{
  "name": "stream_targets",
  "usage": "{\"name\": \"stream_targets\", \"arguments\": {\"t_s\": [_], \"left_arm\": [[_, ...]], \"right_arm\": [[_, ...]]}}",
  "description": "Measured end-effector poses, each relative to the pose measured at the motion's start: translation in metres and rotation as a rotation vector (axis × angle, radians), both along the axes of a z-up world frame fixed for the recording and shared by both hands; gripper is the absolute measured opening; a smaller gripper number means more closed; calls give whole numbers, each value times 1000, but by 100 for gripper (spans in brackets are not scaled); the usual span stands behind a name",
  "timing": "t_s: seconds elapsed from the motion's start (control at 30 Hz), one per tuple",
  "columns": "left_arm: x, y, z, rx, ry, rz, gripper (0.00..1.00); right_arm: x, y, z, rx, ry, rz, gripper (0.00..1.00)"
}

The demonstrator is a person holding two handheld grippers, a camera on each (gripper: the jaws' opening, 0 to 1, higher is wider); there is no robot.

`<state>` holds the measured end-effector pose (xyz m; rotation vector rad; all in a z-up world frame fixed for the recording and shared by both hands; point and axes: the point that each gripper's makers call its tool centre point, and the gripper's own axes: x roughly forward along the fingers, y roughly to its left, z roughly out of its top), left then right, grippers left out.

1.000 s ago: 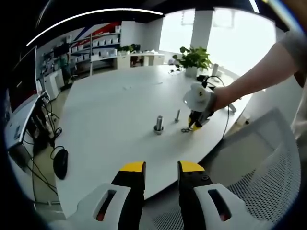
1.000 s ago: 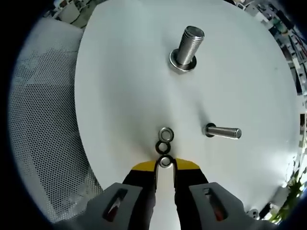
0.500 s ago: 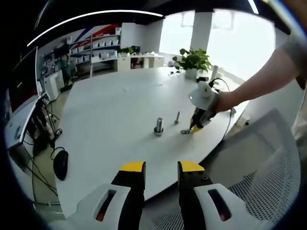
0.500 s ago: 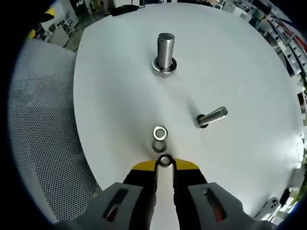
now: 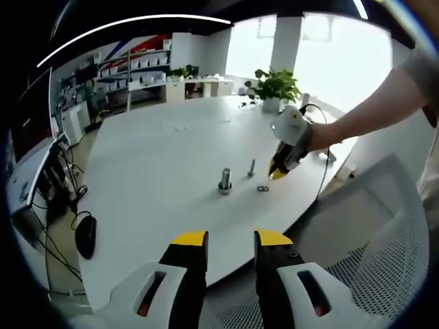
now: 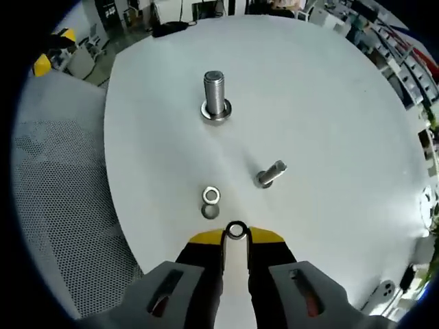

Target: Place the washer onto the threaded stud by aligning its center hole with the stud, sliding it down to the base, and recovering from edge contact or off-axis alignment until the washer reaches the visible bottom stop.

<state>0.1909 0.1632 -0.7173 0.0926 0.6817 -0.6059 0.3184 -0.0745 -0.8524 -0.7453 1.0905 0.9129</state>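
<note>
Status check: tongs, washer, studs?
Right tongs shut on washer, lifted off table. Left tongs open, idle. Both studs upright, unobstructed. Two spare washers on table.

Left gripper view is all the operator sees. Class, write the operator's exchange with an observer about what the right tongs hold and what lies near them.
Operator: Do the right tongs hold anything?
Observer: Yes, the right tongs pinch a washer at their tips.
Operator: Any others left?
Observer: Two more washers lie close together on the table, just ahead of the tips.
Operator: And the large stud?
Observer: The large stud stands upright, with a metal collar round its base.
</note>
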Motion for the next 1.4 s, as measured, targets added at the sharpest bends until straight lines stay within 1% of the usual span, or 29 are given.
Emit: {"name": "stream_targets", "arguments": {"t_s": [0.13, 0.2, 0.27, 0.47, 0.53, 0.63, 0.8, 1.0, 1.07, 1.17, 1.4], "left_arm": [[0, 0, 1, -4, -3, -3, 25], [0, -1, 1, -3, -5, -5, 25], [0, 0, 1, -3, -5, -5, 25], [0, 0, 2, -6, -7, -5, 25], [-1, 0, 2, -4, -6, -5, 25], [-1, 0, 2, -6, -6, -5, 25], [-1, 0, 2, -6, -5, -7, 25], [-1, 0, 2, -8, -7, -8, 25], [-2, -1, 2, -8, -7, -11, 25], [-2, -1, 2, -8, -7, -10, 25], [-2, -2, 2, -10, -8, -14, 25]], "right_arm": [[7, 2, 10, 14, -20, 4, 13], [13, 4, 17, 29, -45, 9, 13], [15, 6, 20, 34, -45, 6, 13], [29, 19, 39, 66, -118, 38, 13], [33, 23, 42, 71, -124, 40, 13], [38, 27, 43, 70, -136, 52, 13], [42, 30, 40, 61, -128, 50, 13], [43, 33, 37, 47, -122, 58, 13], [44, 31, 33, 26, -121, 59, 14], [41, 33, 34, 31, -116, 65, 14], [44, 34, 30, 18, -107, 70, 14]]}}
